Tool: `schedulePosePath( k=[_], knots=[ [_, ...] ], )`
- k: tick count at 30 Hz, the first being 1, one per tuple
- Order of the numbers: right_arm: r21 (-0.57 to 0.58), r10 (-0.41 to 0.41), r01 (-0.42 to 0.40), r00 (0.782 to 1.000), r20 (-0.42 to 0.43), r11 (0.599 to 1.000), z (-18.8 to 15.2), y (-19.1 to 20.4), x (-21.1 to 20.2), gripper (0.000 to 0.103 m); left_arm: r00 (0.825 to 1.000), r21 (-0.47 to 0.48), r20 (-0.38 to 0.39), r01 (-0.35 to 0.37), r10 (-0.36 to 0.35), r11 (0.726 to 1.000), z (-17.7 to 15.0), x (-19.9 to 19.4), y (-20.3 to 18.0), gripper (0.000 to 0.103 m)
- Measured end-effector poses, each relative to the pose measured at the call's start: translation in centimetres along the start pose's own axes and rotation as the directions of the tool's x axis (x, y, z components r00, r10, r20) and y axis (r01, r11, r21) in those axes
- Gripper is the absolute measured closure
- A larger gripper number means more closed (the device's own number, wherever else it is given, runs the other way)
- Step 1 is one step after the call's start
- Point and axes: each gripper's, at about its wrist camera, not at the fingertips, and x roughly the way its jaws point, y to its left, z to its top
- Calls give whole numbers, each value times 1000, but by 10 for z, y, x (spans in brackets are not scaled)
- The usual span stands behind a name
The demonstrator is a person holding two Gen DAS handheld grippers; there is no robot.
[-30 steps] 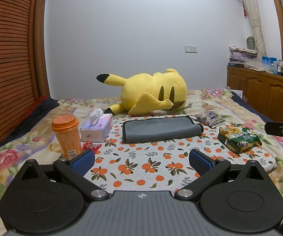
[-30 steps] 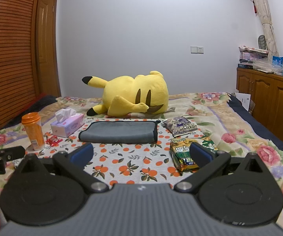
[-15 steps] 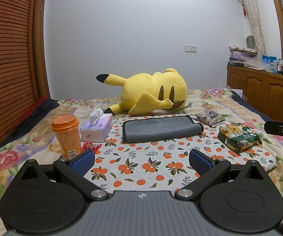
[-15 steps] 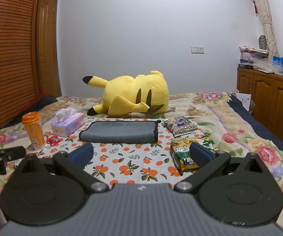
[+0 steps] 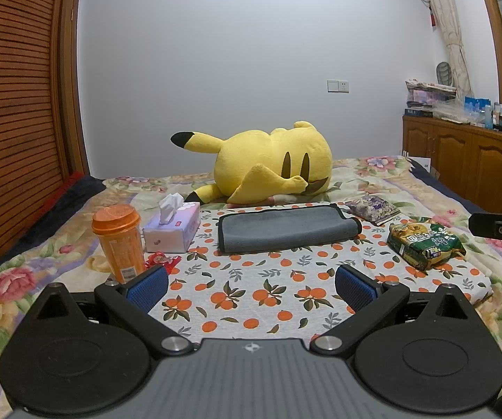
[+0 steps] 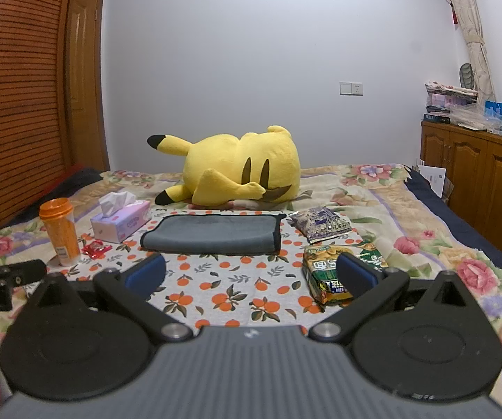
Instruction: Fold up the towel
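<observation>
A grey towel (image 5: 287, 231) with dark trim lies on an orange-print cloth (image 5: 251, 293) on the bed, just in front of a yellow plush (image 5: 272, 164). Left tongs (image 5: 251, 284) and right tongs (image 6: 251, 274) both gape empty, well short of it. Best approach: each takes one near corner (steering clear of the snack bag (image 6: 334, 272)), lifting together.

An orange-print cloth (image 5: 258, 289) and yellow plush (image 5: 275, 164) lie on the bed (image 5: 390, 174).
</observation>
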Motion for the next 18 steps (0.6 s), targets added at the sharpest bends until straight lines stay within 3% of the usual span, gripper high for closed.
schedulePosePath(
  k=[18],
  knots=[
    [0,0,0,1000,1,1000,0,0,0,0,1000,3,0,-1,1,1000,0,0,0,0]
  ],
)
